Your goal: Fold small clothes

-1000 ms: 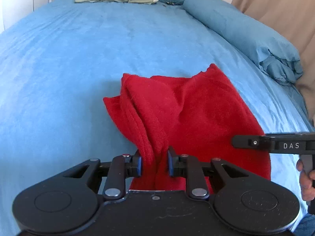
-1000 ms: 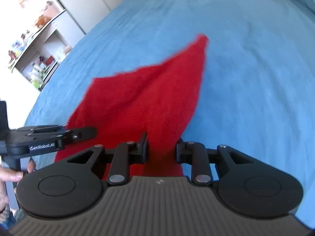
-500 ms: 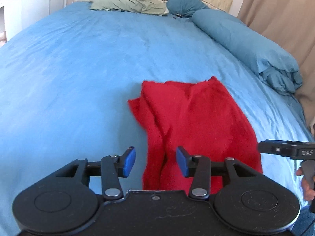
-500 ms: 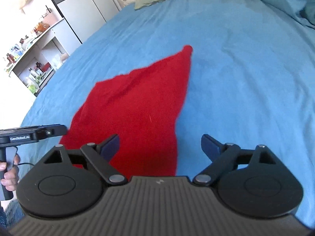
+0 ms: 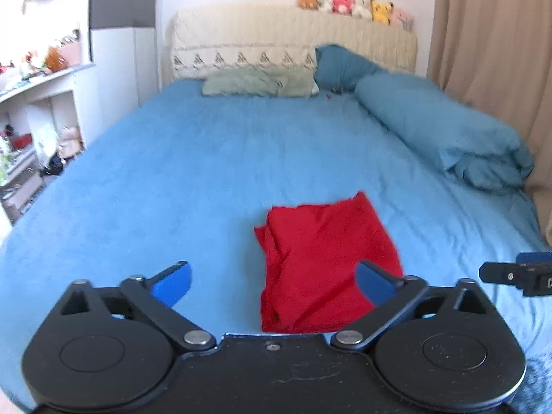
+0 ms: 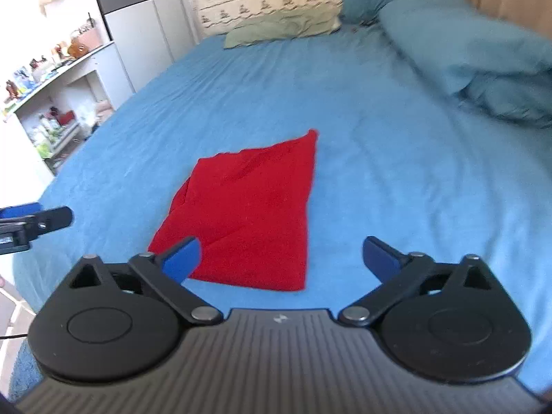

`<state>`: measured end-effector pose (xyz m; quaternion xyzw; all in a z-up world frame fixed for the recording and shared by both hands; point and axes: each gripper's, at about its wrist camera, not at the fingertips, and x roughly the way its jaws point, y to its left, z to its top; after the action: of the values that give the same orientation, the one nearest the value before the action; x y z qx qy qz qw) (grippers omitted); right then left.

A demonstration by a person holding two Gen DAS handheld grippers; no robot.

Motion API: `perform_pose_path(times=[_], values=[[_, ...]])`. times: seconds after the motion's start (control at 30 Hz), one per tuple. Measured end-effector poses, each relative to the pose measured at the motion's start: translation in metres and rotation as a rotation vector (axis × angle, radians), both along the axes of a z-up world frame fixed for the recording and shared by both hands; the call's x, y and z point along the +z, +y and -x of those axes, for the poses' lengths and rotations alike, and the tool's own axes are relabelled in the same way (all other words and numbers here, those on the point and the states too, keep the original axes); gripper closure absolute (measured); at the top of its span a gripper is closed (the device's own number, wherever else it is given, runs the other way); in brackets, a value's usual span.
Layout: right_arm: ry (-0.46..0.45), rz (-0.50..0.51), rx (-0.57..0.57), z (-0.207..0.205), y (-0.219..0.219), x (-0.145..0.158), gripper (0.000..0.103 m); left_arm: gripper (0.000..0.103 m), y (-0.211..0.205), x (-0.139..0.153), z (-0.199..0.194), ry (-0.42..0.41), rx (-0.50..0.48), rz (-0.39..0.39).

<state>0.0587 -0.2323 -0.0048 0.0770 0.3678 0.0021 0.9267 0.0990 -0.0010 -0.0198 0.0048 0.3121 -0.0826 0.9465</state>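
A red cloth (image 5: 327, 262) lies folded and flat on the blue bed (image 5: 172, 189), with a bunched fold along its left edge. My left gripper (image 5: 272, 269) hangs above its near end, jaws opening wide, nothing between the pads. In the right wrist view the red cloth (image 6: 248, 214) is a flat, roughly four-sided shape with one far corner pointing up. My right gripper (image 6: 281, 245) is open above its near right corner and holds nothing. Each gripper's tip shows at the edge of the other's view: the right gripper (image 5: 517, 272) and the left gripper (image 6: 34, 220).
A rolled blue duvet (image 5: 448, 138) lies along the bed's right side by a beige curtain (image 5: 490, 51). Pillows (image 5: 258, 84) sit at the headboard, with plush toys (image 5: 355, 3) on top. Cluttered white shelves (image 5: 27, 120) stand left of the bed.
Both grippers let go of the red cloth, opened wide, and rose back away from it. The cloth dropped flat onto the bed.
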Motion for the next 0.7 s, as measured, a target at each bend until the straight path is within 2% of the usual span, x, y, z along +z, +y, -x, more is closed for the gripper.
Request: perform_pose_path(times=[0.1, 0.23, 0.4, 0.7], values=[[0.02, 0.06, -0.039, 0.022, 0.008, 0.022, 0.0, 0.0, -0.004, 0.015, 0.02, 0.024, 0.021, -0.009], [0.073, 0.089, -0.079, 0.047, 0.016, 0.033, 0.0, 0.0, -0.007, 0.025, 0.045, 0.037, 0.038, -0.039], [0.099, 0.134, -0.089, 0.079, 0.028, 0.032, 0.0, 0.0, -0.013, 0.024, 0.067, 0.047, 0.045, -0.087], [0.135, 0.126, -0.098, 0.11, 0.032, 0.021, 0.0, 0.0, -0.017, 0.01, 0.091, 0.085, 0.016, -0.119]])
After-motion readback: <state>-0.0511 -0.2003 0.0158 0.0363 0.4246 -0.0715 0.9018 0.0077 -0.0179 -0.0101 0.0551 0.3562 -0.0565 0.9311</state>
